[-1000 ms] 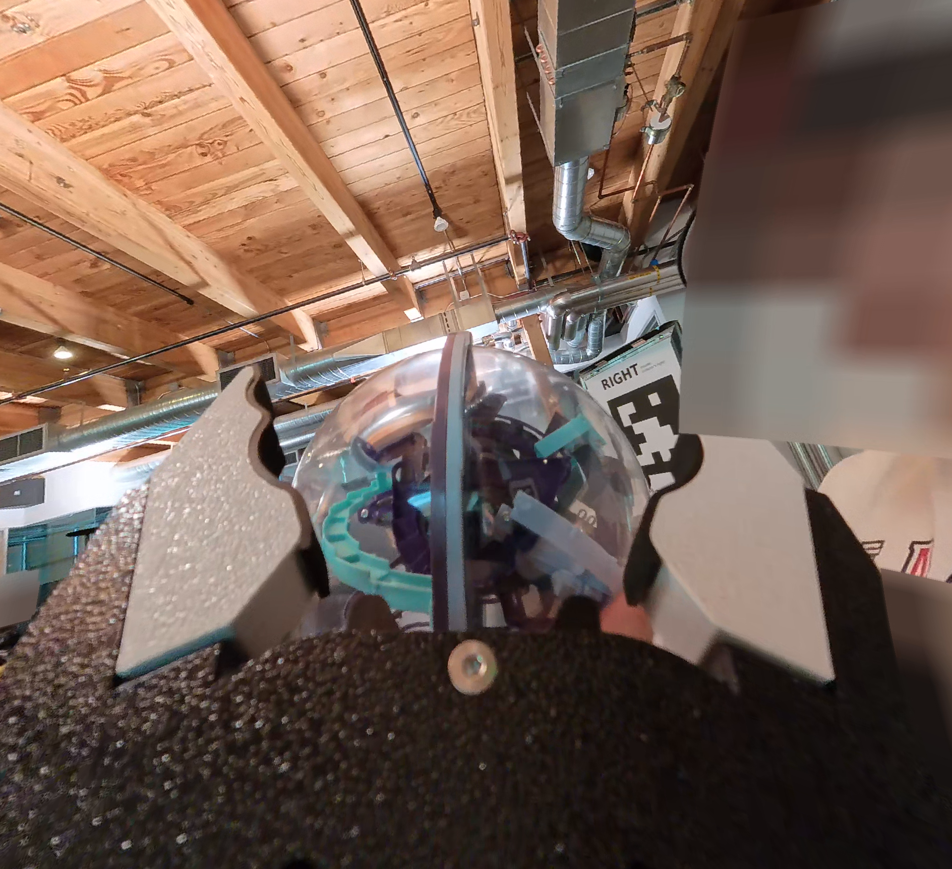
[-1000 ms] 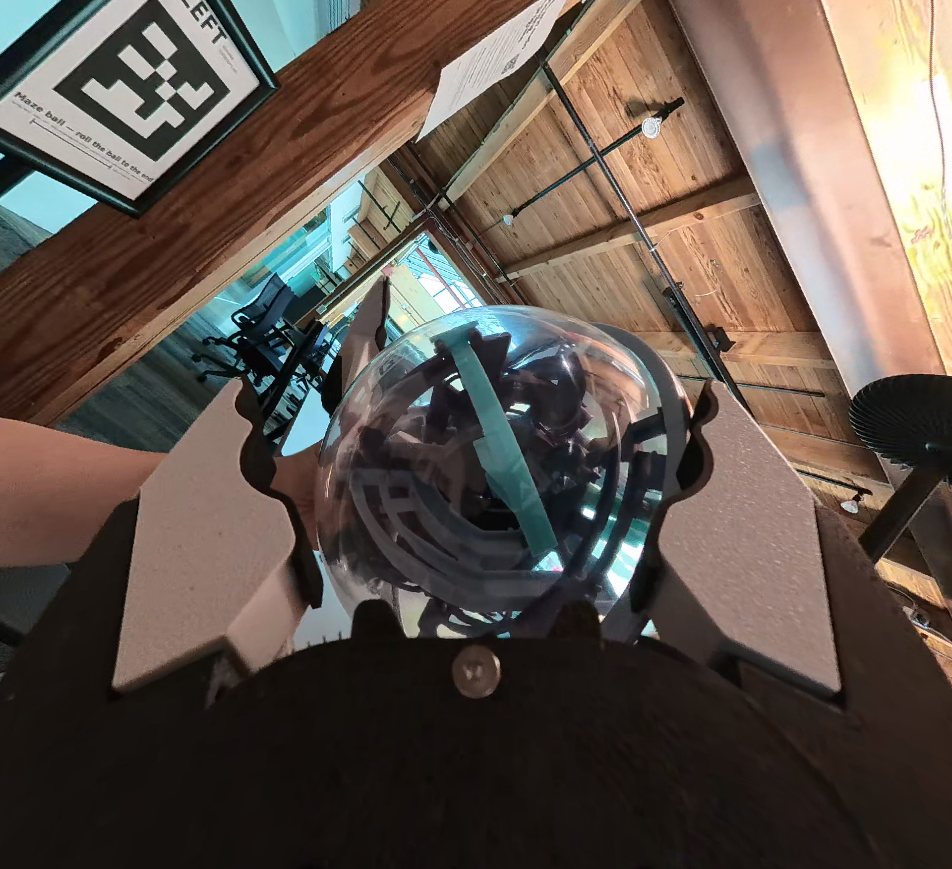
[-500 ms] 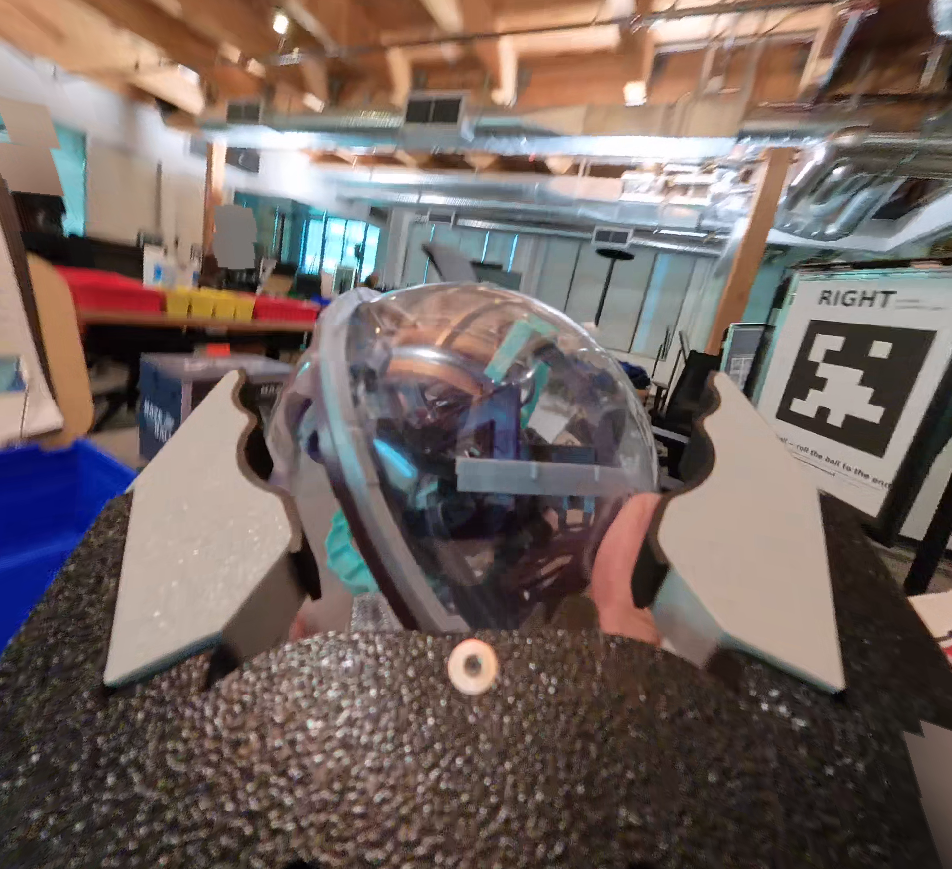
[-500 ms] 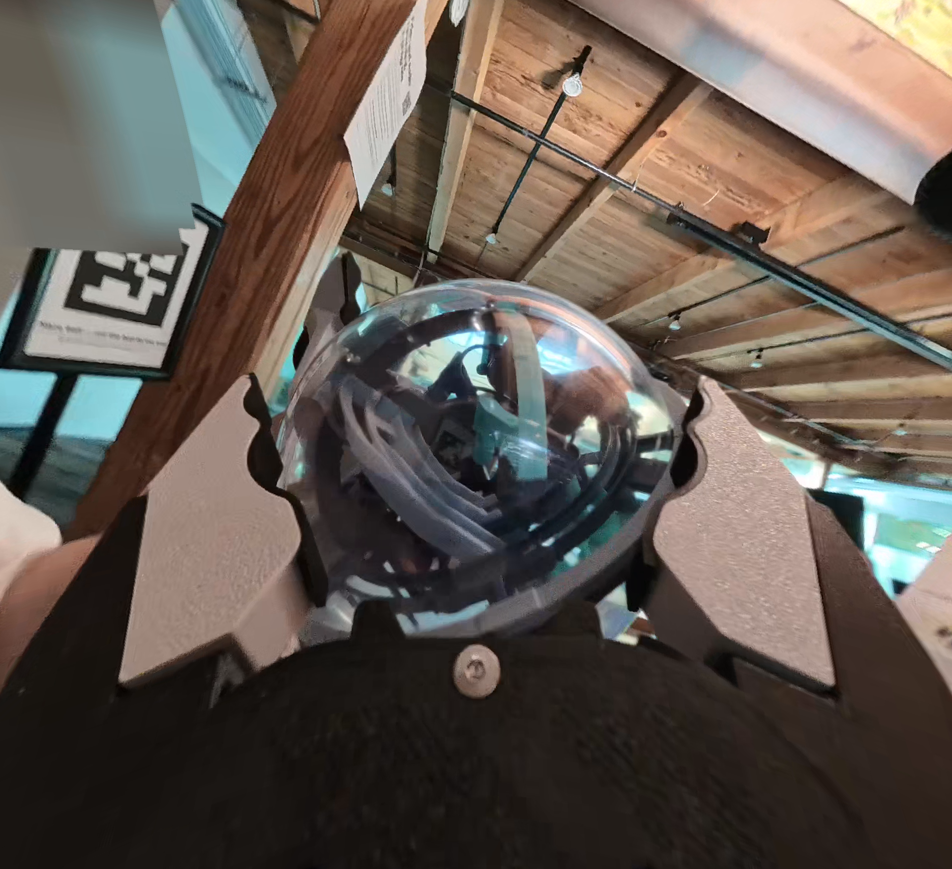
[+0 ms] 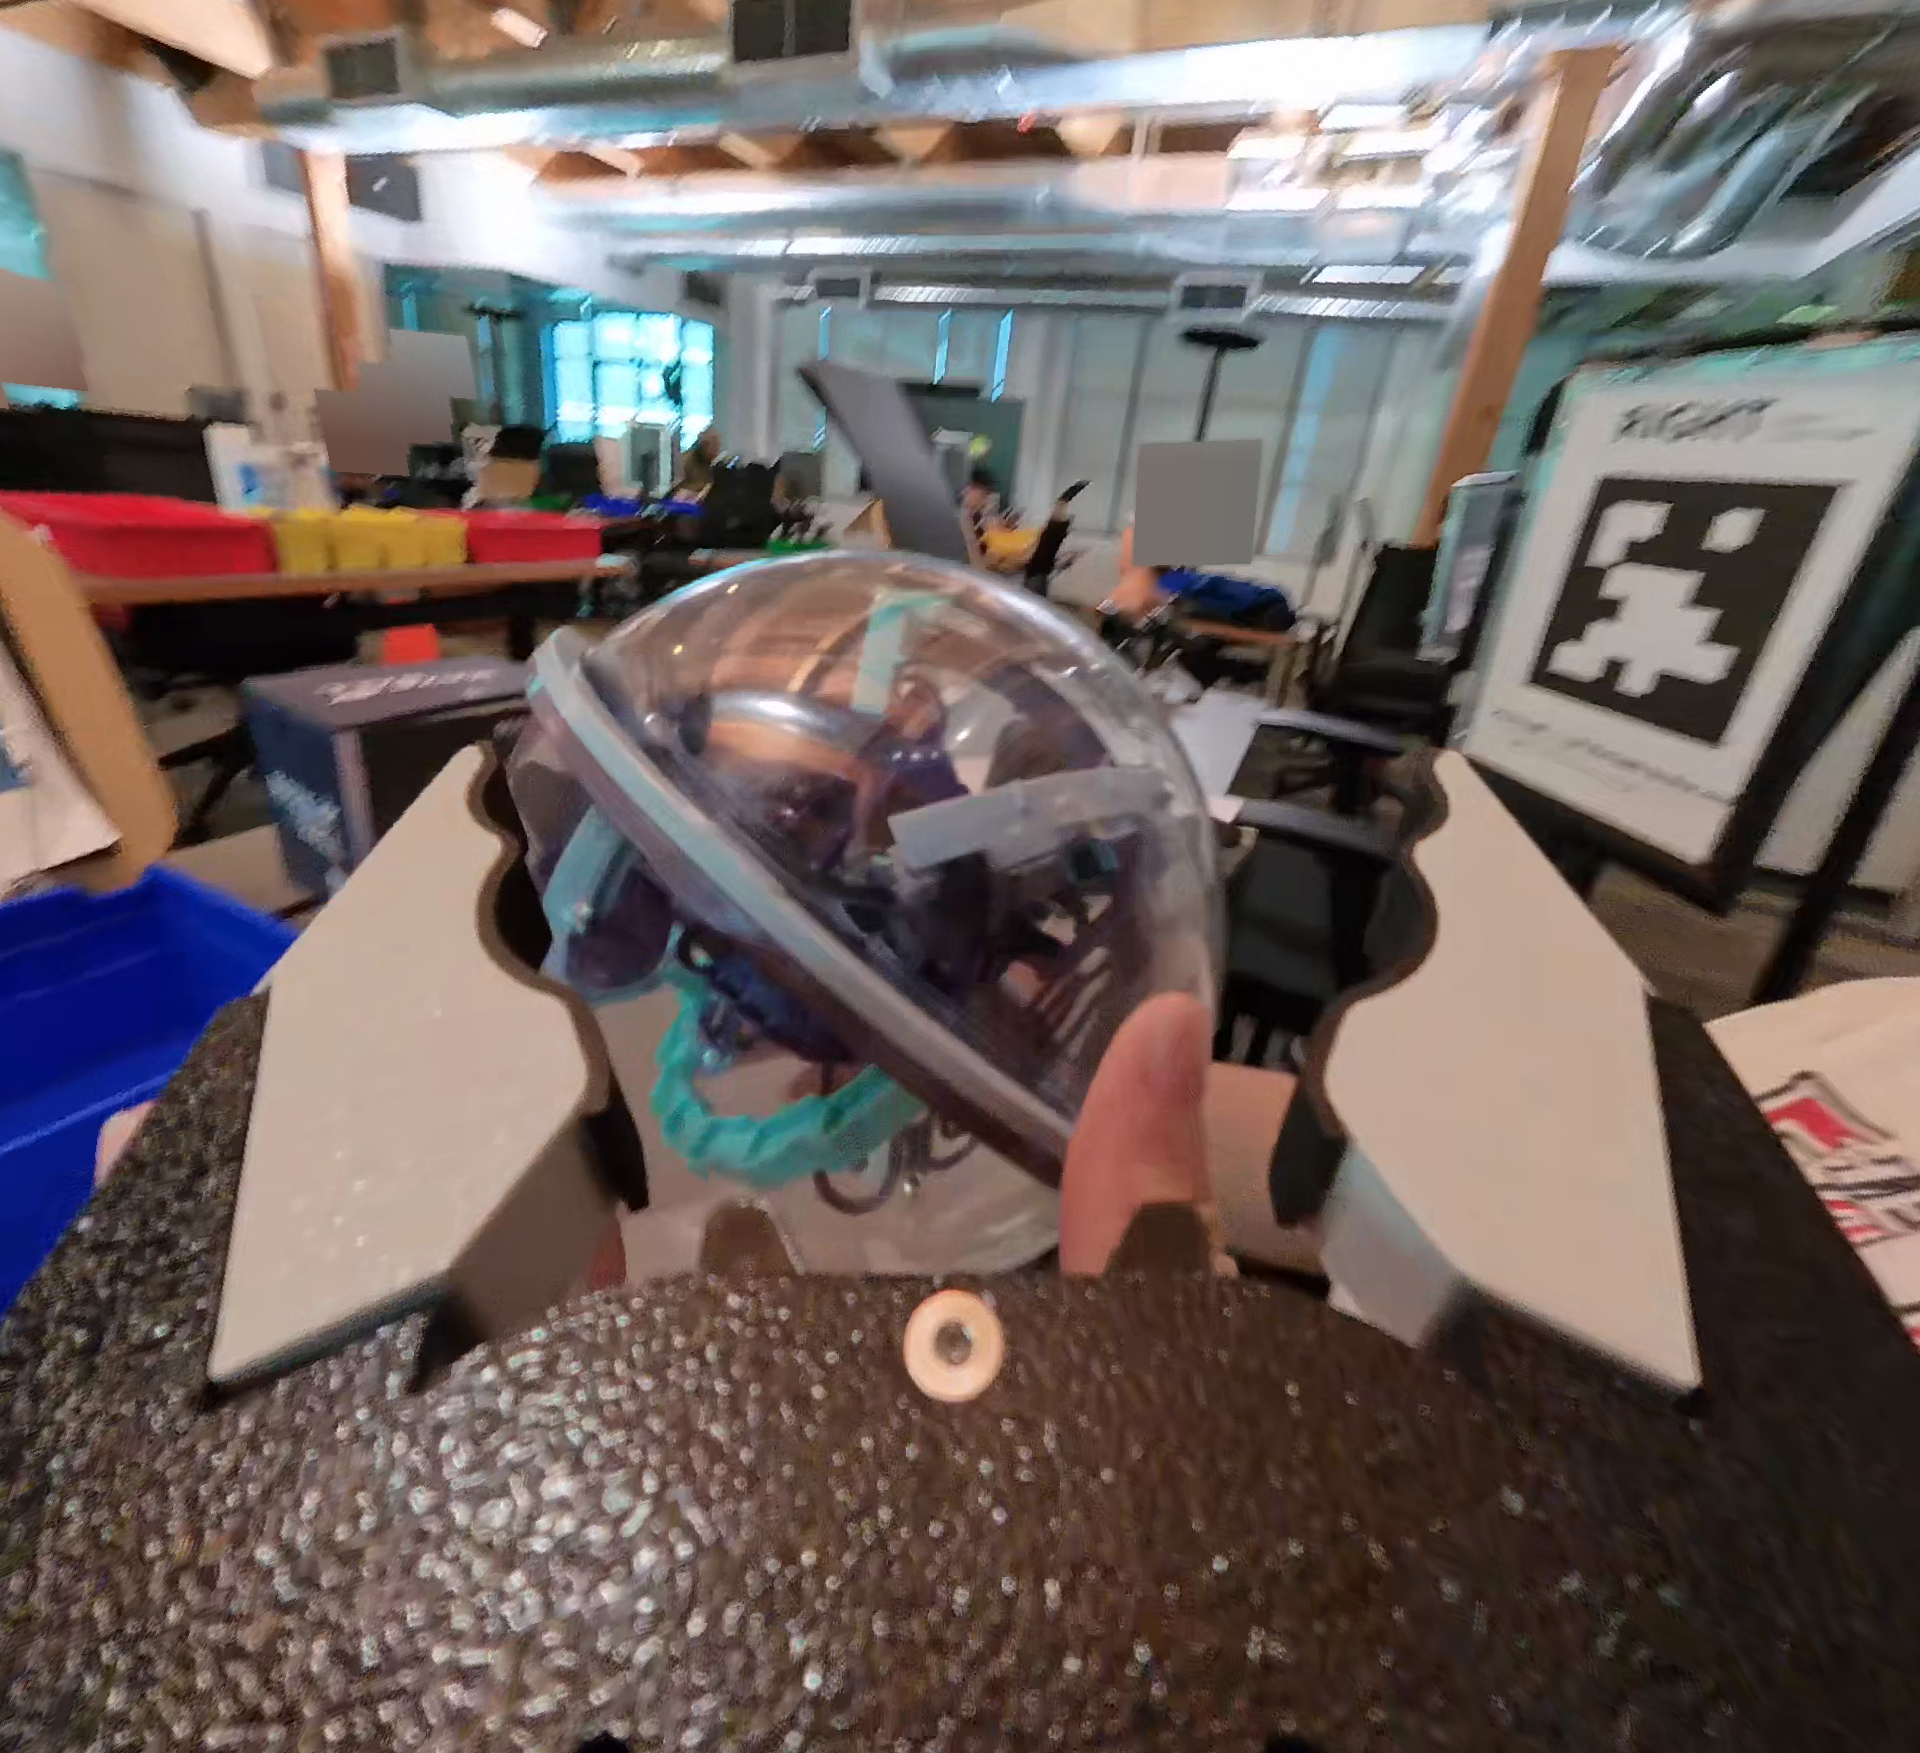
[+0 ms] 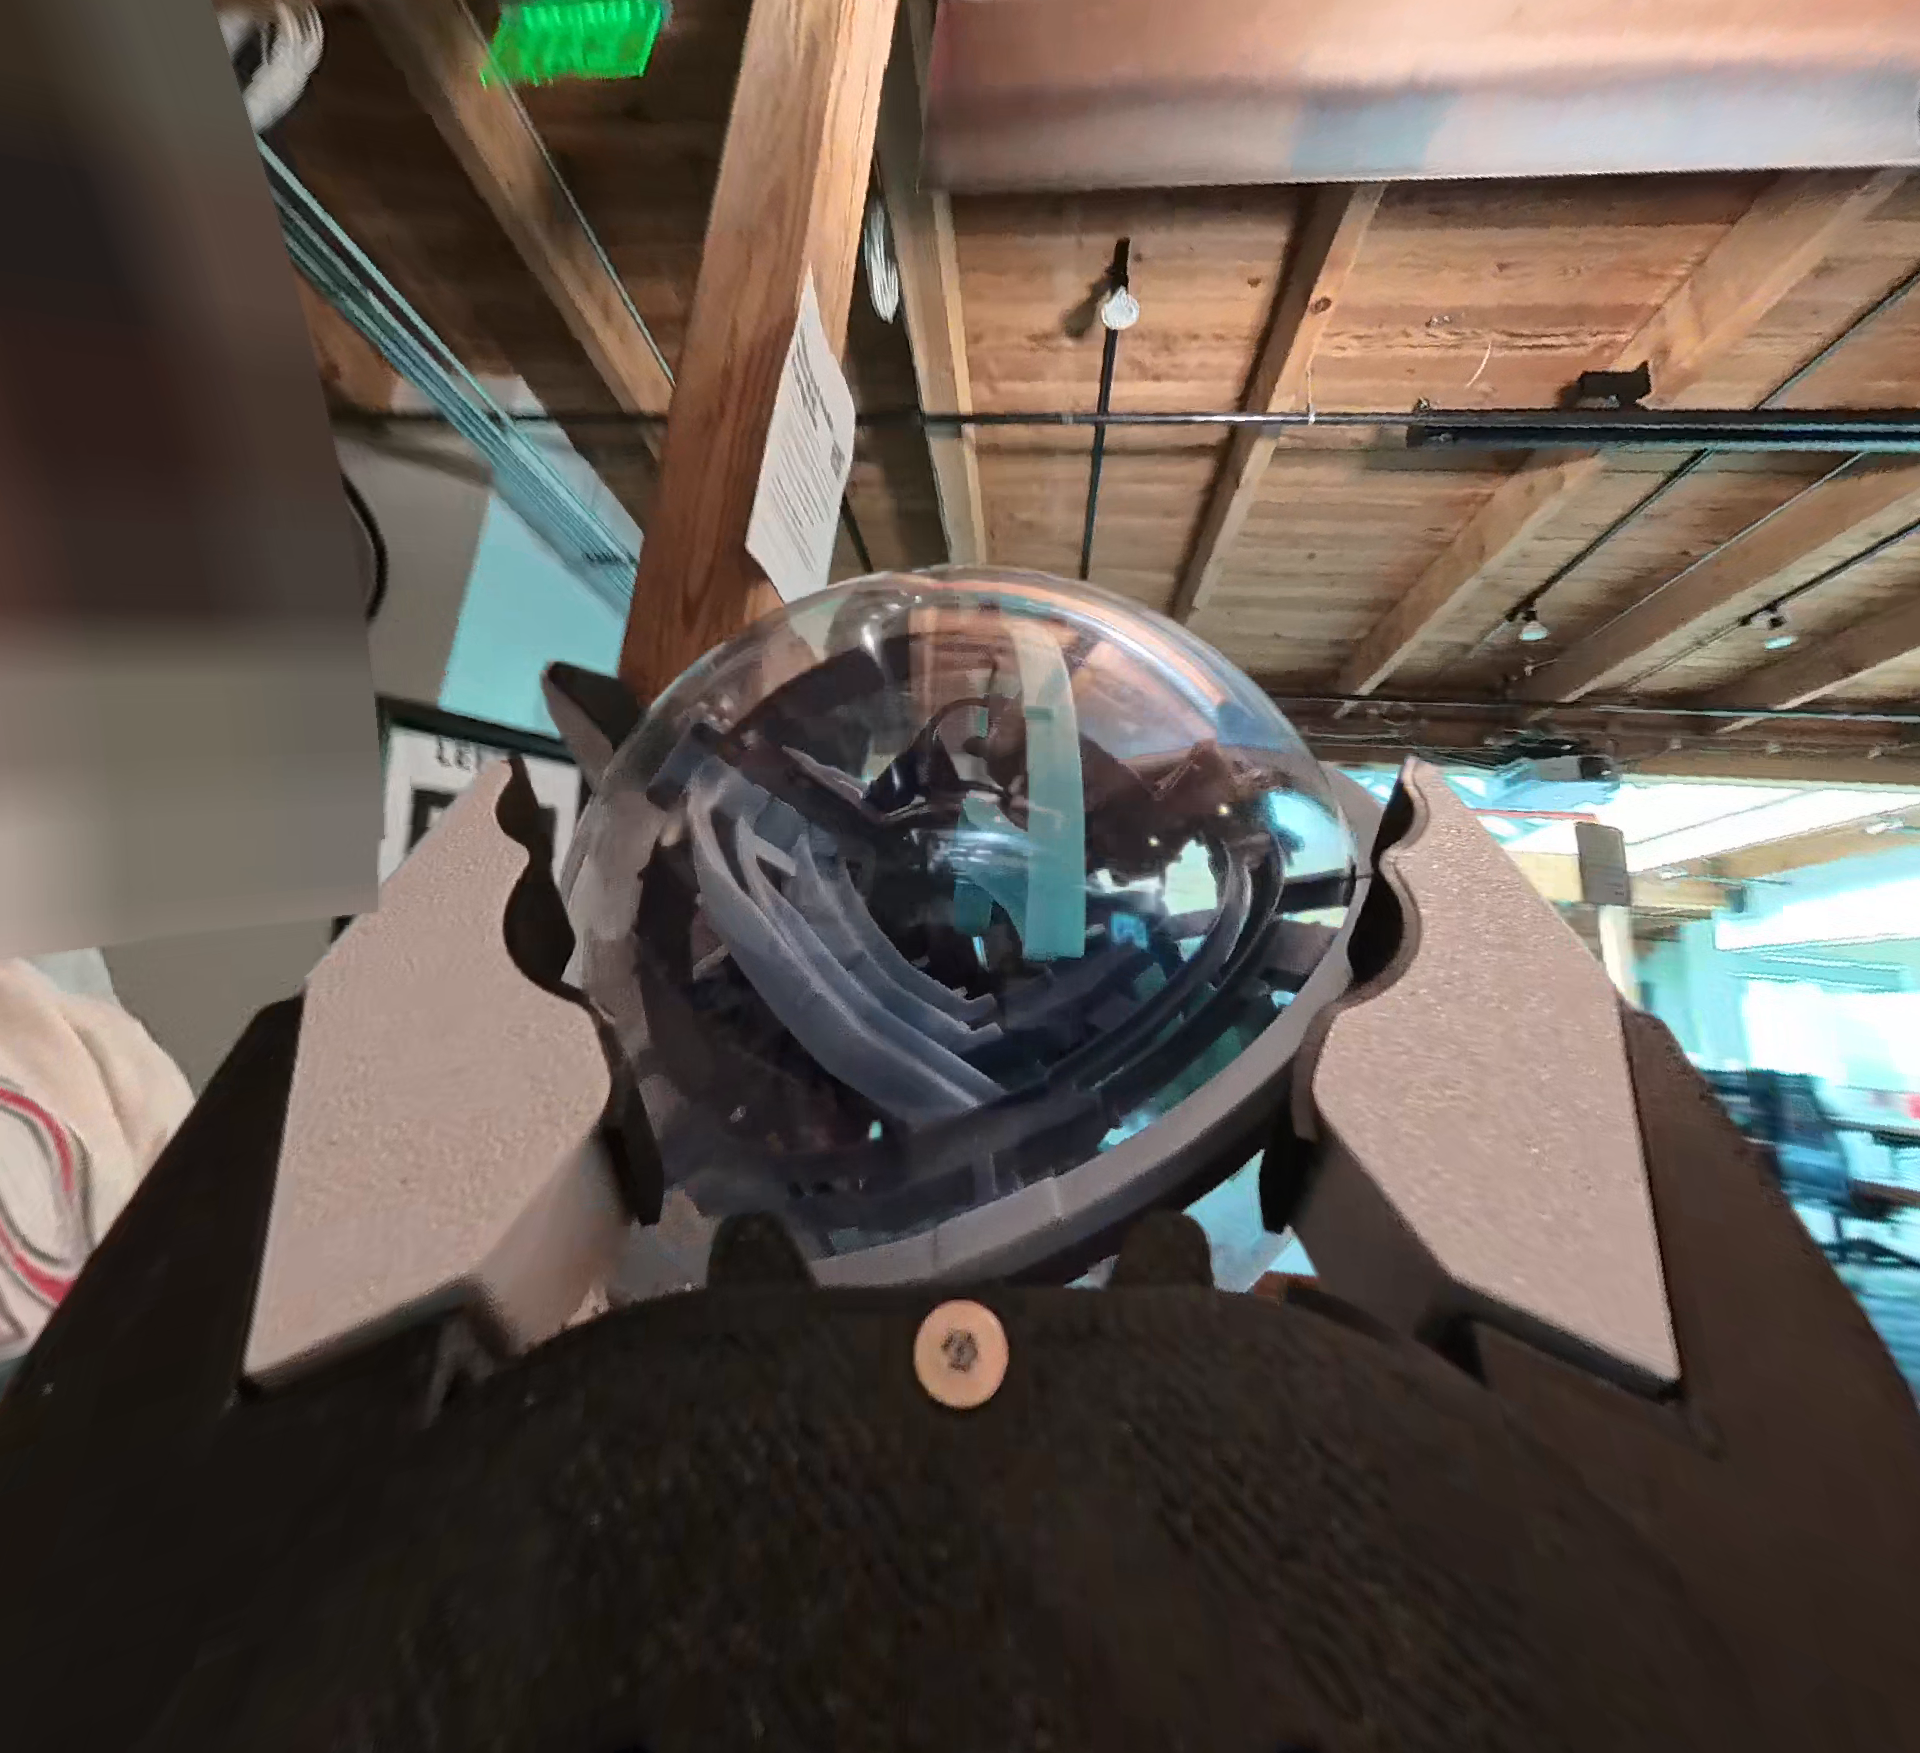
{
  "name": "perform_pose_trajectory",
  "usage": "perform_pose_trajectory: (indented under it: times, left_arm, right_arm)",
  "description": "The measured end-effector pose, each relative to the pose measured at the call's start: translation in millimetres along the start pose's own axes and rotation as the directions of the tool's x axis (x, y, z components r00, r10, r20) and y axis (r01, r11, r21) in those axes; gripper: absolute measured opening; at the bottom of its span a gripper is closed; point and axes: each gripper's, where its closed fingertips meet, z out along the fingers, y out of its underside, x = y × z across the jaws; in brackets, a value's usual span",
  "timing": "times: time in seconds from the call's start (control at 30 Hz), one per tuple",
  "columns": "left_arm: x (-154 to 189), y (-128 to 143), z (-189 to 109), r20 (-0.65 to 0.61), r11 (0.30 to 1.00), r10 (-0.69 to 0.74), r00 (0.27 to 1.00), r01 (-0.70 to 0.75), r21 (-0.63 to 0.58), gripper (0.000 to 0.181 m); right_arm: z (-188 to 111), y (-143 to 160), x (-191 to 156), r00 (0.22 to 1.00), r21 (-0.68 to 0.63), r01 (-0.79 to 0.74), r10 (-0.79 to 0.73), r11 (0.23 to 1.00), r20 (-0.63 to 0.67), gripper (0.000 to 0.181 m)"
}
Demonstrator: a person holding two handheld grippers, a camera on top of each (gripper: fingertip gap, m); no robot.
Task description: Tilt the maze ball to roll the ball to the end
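The maze ball [image 5: 883, 830] is a clear sphere with purple, grey and teal tracks inside and a grey seam band running slantwise. It sits between the fingers of my left gripper [image 5: 961, 768]. It touches the left finger, with a gap to the right finger. A person's fingertip [image 5: 1138, 1121] presses on its lower right. In the right wrist view the maze ball [image 6: 956, 914] fills my right gripper [image 6: 961, 773], whose two fingers both press on its sides. The small ball inside cannot be made out.
A framed marker sign [image 5: 1673, 612] stands at the right. A blue bin [image 5: 94, 1007] is at the lower left, with tables holding red and yellow bins [image 5: 312, 540] behind. A wooden post [image 6: 769, 269] and ceiling beams rise above the right gripper. A white sleeve [image 6: 62, 1111] shows at the left.
The left view swung down from the ceiling to the room. The ball's seam turned from upright to slanted, and a gap opened at the left gripper's right finger. The right view panned across the ceiling.
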Motion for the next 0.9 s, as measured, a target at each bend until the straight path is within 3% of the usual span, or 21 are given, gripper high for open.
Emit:
perform_pose_trajectory:
  times: [0.13,0.3,0.4,0.67,0.8,0.9]
  left_arm:
    - [-7.2,-9.6,-5.2,-0.039,0.992,-0.094,0.995,0.097,0.084,0.156]
    - [-23.0,-20.3,-13.3,-0.158,0.942,-0.252,0.955,0.28,0.185,0.157]
    - [-30.1,-16.9,-11.8,-0.195,0.913,-0.336,0.921,0.37,0.174,0.157]
    - [-37.6,-18.8,-12.5,-0.225,0.888,-0.358,0.906,0.405,0.216,0.156]
    - [-35.5,-30.3,-20.4,-0.295,0.866,-0.324,0.899,0.407,0.291,0.157]
    - [-31.1,-29.6,-20.0,-0.342,0.864,-0.328,0.881,0.426,0.269,0.155]
  right_arm:
    - [-0.8,-6.5,-4.9,0.999,0.045,-0.035,0.034,0.998,0.028,0.149]
    - [4.0,-9.6,-14.6,0.995,0.015,0.093,-0.094,0.996,0.033,0.148]
    - [6.6,-10.8,-18.9,0.99,-0.002,0.135,-0.135,0.991,0.039,0.148]
    - [10.8,-10.4,-20.8,0.976,-0.047,0.22,-0.219,0.974,0.019,0.15]
    - [15.7,-10.3,-27.0,0.945,-0.095,0.327,-0.325,0.94,0.035,0.15]
    - [19.4,-9.6,-34.5,0.916,-0.135,0.402,-0.396,0.906,0.072,0.151]
